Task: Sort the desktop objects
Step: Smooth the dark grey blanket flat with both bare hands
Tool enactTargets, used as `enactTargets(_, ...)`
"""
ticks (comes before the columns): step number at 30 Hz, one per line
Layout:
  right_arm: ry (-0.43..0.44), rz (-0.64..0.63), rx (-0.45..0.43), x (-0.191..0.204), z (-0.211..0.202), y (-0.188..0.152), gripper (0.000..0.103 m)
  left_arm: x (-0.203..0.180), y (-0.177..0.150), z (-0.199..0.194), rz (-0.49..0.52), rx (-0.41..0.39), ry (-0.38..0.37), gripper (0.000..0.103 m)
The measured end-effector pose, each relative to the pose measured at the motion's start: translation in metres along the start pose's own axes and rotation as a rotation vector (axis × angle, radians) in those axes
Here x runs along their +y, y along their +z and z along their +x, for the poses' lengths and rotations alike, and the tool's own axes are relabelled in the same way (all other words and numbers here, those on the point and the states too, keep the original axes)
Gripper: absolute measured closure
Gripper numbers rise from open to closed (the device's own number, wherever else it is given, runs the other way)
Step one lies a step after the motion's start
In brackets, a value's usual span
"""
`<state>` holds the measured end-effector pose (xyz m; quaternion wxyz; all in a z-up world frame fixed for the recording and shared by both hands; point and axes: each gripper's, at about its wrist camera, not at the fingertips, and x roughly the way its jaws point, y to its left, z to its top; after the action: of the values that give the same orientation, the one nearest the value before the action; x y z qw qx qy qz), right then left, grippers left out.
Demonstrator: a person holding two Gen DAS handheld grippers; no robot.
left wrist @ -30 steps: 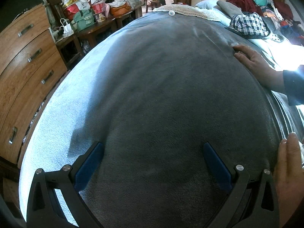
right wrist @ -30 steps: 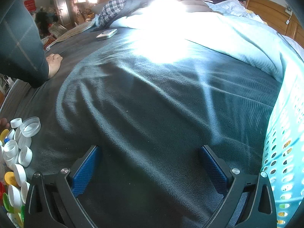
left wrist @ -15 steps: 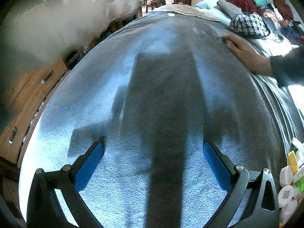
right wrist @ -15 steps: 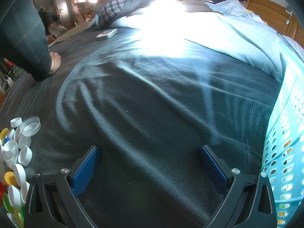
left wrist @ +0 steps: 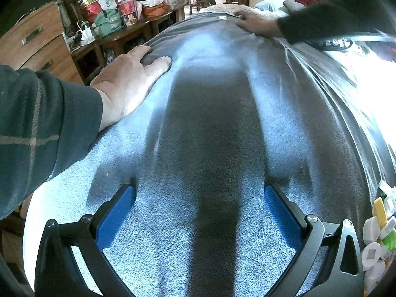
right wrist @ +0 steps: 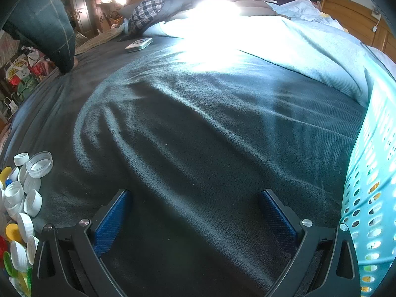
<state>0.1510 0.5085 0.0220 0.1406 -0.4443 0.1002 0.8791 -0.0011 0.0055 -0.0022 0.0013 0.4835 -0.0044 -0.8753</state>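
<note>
A heap of bottle caps [right wrist: 21, 195], mostly white with some yellow, red and green, lies on the dark fleece blanket [right wrist: 198, 148] at the lower left of the right wrist view. The same caps [left wrist: 378, 230] show at the lower right edge of the left wrist view. My left gripper [left wrist: 199, 198] rests open on the blanket [left wrist: 210, 136], nothing between its blue pads. My right gripper [right wrist: 194, 201] is also open and empty, between the caps and a light blue perforated basket [right wrist: 371, 185] at the right edge.
A person's hand [left wrist: 126, 79] presses flat on the blanket at left; a second hand [left wrist: 257, 23] reaches to its far edge near a small white cap [left wrist: 222, 17]. Wooden drawers [left wrist: 32, 42] and bags [left wrist: 106, 7] stand left. A white device [right wrist: 138, 44] and a pale quilt [right wrist: 284, 49] lie beyond.
The person's hands have moved over the blanket: one now lies flat at the left, the other has slid to the far edge. Both grippers stay where they were, open.
</note>
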Motion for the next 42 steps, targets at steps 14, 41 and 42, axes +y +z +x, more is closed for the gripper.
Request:
enactTargets(14, 0.0, 0.0, 0.001, -0.0001, -0.0004, -0.0001, 0.0, 0.0005, 0.0, -0.0003, -0.001, 0.001, -0.002, 0.001)
enactTargets(41, 0.0, 0.002, -0.001, 0.0008, -0.0012, -0.0006, 0.0, 0.0014, -0.0005, -0.0057, 0.002, -0.003, 0.002, 0.001)
enactTargets(42, 0.0, 0.002, -0.001, 0.0007, -0.0013, -0.0006, 0.0, 0.0014, -0.0006, -0.0054, 0.001, -0.003, 0.002, 0.001)
